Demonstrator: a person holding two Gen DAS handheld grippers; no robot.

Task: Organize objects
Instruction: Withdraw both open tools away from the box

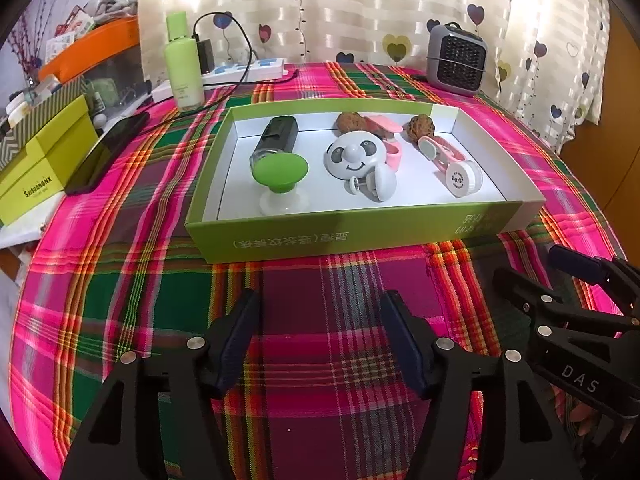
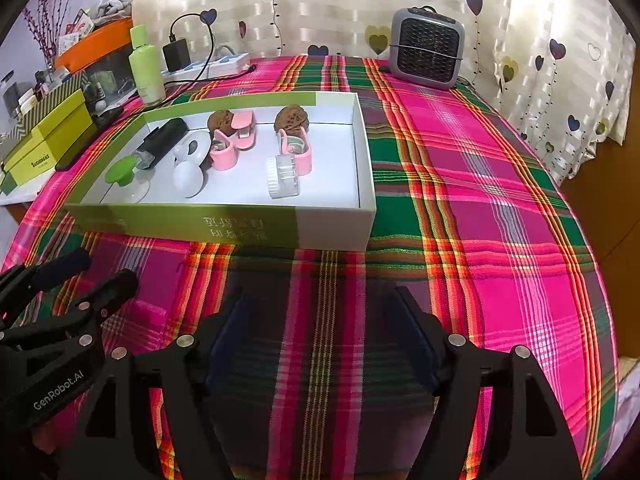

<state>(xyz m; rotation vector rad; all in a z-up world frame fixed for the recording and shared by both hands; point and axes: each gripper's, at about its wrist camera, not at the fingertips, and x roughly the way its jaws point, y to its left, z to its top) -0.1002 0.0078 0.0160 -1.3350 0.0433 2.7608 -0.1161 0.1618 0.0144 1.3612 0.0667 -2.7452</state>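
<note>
While both grippers hang over the near edge of the table (image 2: 500, 184), tilted down toward its plaid cloth, nothing lies between their fingers. Seen from its own camera, the left gripper (image 1: 320, 344) has its jaws apart over bare cloth; the right gripper (image 2: 324, 344) stands wider still, also empty. Each shows in the other's view as a black clamp at the side, so the two sit close together, side by side.

Past them, toward the table's middle, sits the green box (image 1: 360, 236), open-topped, its long wall facing the grippers. Inside, from left to right: a black cylinder (image 1: 280, 138) with a green suction cup (image 1: 280, 172) just in front of it, a panda toy (image 1: 354, 156), and a pink tool (image 1: 448, 160). Two brown walnuts (image 1: 350, 122) lie against the box's far wall.

Near the far edge stand a green bottle (image 1: 182, 60) at the left corner and a grey heater (image 1: 456, 60) to the right.
</note>
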